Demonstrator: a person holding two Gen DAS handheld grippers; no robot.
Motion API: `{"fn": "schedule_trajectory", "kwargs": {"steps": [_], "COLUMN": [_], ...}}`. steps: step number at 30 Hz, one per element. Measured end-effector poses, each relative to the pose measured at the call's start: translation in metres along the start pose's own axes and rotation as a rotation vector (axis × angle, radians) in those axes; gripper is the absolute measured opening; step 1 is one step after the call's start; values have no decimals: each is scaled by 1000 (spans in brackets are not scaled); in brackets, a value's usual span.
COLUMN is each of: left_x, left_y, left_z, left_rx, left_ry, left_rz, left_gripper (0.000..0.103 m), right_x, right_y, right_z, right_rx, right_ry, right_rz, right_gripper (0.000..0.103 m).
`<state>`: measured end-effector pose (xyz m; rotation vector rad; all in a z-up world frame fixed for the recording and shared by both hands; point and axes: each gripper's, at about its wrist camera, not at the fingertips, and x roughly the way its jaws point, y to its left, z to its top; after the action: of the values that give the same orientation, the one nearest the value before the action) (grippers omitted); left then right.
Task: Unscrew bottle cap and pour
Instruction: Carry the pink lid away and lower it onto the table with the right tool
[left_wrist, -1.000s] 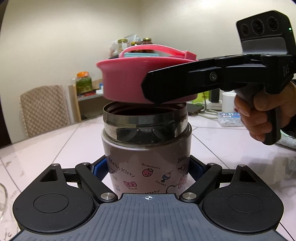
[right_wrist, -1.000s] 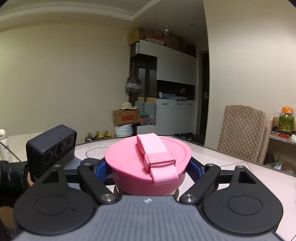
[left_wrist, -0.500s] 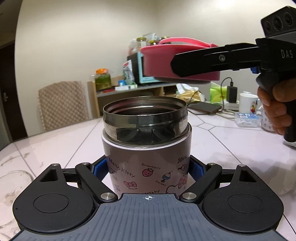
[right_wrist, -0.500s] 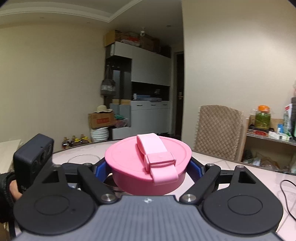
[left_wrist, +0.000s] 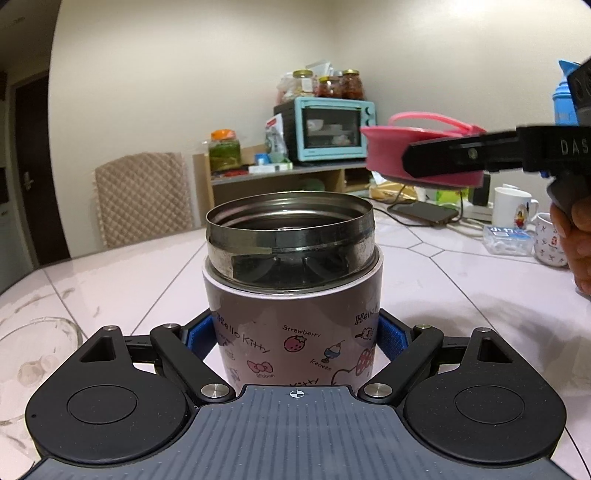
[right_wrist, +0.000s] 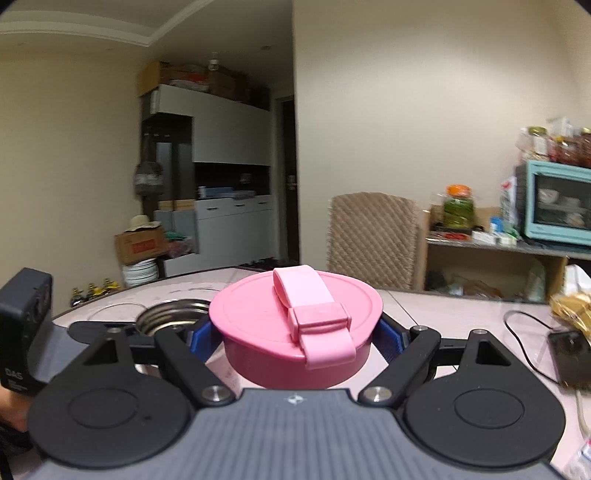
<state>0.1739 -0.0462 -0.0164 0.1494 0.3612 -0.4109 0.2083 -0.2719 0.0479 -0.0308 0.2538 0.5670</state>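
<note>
Change since the earlier frames: we see the pink cap (right_wrist: 295, 325), which a second ago hung just above the flask mouth, now carried well off to the right of it; the mouth stands uncovered.
Flask: the printed steel flask (left_wrist: 295, 295) stands upright on the marble table (left_wrist: 461, 280), its threaded steel neck open to view. We cannot tell what is inside.
Left gripper: the left gripper (left_wrist: 295, 336) is closed around the flask's lower body, blue pads pressing both sides.
Right gripper: the right gripper (right_wrist: 295, 332) is clamped across the cap's rim, held level in the air, the strap on top.
Receiver: a clear glass dish (left_wrist: 40, 343) lies on the table at left, near the flask.
Handling, flask: we judge it rigid and rather heavy if filled; the printed wall looks smooth, so a low, firm hold on the body suits tilting.
Handling, cap: light, stiff plastic; the rim gives the surest hold, the strap being flexible.
Stage: the cap is off; we judge that pouring, or recapping, would both fit this scene.
Risk: a tilt with a loose hold could let the flask slip.
</note>
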Motion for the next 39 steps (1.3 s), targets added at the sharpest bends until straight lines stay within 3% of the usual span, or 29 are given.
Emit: {"fn": "schedule_trajectory", "kwargs": {"steps": [19, 39], "left_x": [0, -5], "left_y": [-4, -3], "left_z": [-1, 1], "left_rx": [-13, -7], "left_ry": [-3, 3], "left_rz": [32, 36], "left_gripper": [90, 91], "right_x": [-9, -1], "right_y": [10, 26], "right_z": [-41, -56], "right_rx": [66, 79], "right_ry": [56, 131], "right_rz": [-148, -191], "right_gripper": [85, 85]}}
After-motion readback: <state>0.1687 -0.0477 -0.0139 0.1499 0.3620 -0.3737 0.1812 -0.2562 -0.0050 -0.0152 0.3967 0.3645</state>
